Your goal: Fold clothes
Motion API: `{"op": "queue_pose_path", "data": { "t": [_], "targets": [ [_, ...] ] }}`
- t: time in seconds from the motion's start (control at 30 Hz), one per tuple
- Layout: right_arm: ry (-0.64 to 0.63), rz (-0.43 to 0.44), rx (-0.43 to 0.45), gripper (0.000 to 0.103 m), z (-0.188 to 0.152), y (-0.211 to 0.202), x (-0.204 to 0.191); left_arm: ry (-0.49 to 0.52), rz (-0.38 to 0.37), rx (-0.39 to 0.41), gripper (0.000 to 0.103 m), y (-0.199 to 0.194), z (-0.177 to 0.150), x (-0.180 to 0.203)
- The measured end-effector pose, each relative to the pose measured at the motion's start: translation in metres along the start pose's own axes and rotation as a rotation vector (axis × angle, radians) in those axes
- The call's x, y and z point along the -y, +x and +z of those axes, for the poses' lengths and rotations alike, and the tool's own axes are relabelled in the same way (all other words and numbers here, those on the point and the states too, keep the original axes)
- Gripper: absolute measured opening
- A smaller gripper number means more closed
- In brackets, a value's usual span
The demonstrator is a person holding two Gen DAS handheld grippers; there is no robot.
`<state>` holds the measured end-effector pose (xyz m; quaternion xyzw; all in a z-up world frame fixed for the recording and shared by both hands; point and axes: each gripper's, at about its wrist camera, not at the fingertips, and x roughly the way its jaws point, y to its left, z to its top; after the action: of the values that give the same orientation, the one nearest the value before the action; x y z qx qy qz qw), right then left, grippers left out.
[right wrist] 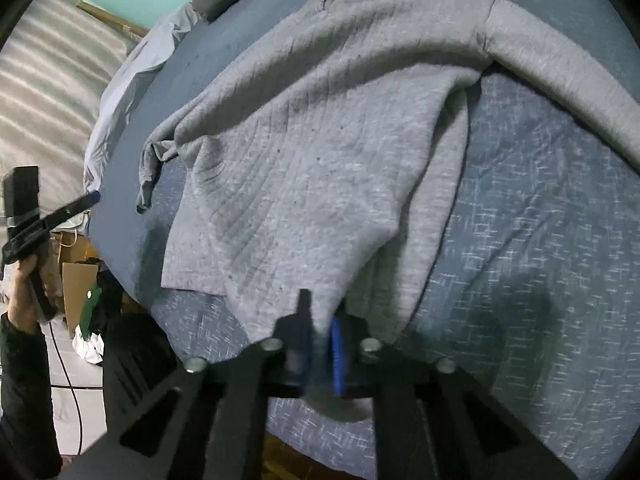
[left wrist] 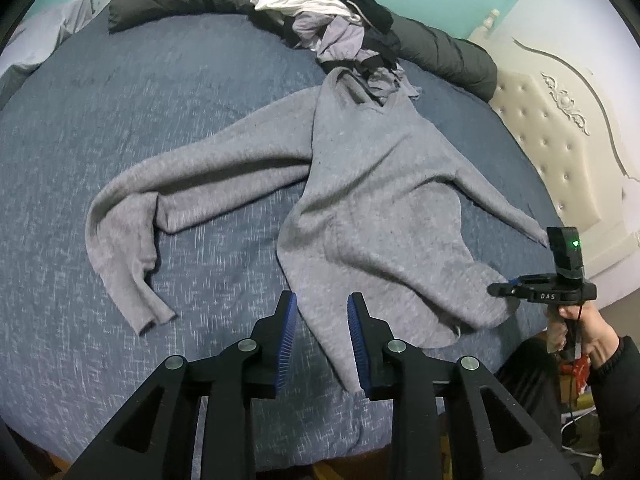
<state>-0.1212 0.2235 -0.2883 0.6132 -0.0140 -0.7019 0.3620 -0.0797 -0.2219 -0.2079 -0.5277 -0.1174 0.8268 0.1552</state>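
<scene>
Handling: the grey sweater [left wrist: 372, 200] looks soft, limp and light to middling in weight; I judge it will sag and drag wherever it is not held, though its fuzzy knit should sit firmly between ribbed pads.
Where to hold: at hem corners, shoulder seams or cuffs, judging by how it lies; a pinch in mid-panel would likely only bunch the cloth.
Right gripper [right wrist: 318, 340]: jaws drawn narrow on the sweater's near hem, a tuck of grey knit between the blue pads; the view is blurred.
Left gripper [left wrist: 322, 336]: jaws apart, holding nothing, poised just above the hem corner that runs between its fingers.
Sweater's place: spread on the blue bedsheet [left wrist: 100, 120] straight ahead of both grippers, neck at the far end beside the heap of clothes [left wrist: 332, 12].
Look: plain heather grey, V-neck, faintly ribbed, creased across the body.
Sleeves: one flung out left of the left gripper and doubled back on itself; the other runs right toward the headboard [left wrist: 560, 128].
</scene>
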Motion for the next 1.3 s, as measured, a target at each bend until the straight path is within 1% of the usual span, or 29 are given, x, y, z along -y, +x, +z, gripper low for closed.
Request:
{"op": "queue_pose_path", "data": {
  "t": [0.1, 0.2, 0.33, 0.57, 0.63, 0.73, 0.83, 1.07, 1.17, 1.3],
  "targets": [
    [0.008, -0.002, 0.054, 0.004, -0.003, -0.024, 0.008, -0.003, -0.011, -0.027, 0.030, 0.009, -0.005, 0.002],
    [0.023, -0.031, 0.106, 0.003, -0.008, -0.052, 0.023, 0.003, -0.036, -0.062, 0.031, 0.023, -0.008, 0.006],
    [0.074, -0.064, 0.174, 0.003, -0.012, -0.083, 0.047, 0.009, -0.061, -0.109, 0.033, 0.043, -0.013, 0.014],
    [0.135, -0.158, 0.222, 0.003, -0.029, -0.117, 0.088, 0.034, -0.087, -0.188, 0.037, 0.081, -0.024, 0.038],
    [0.161, -0.191, 0.236, 0.003, -0.035, -0.123, 0.101, 0.044, -0.091, -0.206, 0.037, 0.092, -0.027, 0.044],
    [0.205, -0.210, 0.259, 0.003, -0.043, -0.133, 0.121, 0.049, -0.102, -0.227, 0.039, 0.106, -0.031, 0.052],
    [0.222, -0.232, 0.273, 0.003, -0.046, -0.138, 0.131, 0.052, -0.122, -0.238, 0.039, 0.119, -0.031, 0.057],
    [0.237, -0.243, 0.267, 0.003, -0.047, -0.139, 0.142, 0.042, -0.176, -0.250, 0.043, 0.145, -0.029, 0.069],
    [0.257, -0.235, 0.264, 0.003, -0.050, -0.138, 0.149, 0.051, -0.179, -0.254, 0.043, 0.155, -0.030, 0.076],
    [0.248, -0.222, 0.257, 0.003, -0.051, -0.135, 0.148, 0.069, -0.180, -0.254, 0.043, 0.166, -0.030, 0.086]
  ]
}}
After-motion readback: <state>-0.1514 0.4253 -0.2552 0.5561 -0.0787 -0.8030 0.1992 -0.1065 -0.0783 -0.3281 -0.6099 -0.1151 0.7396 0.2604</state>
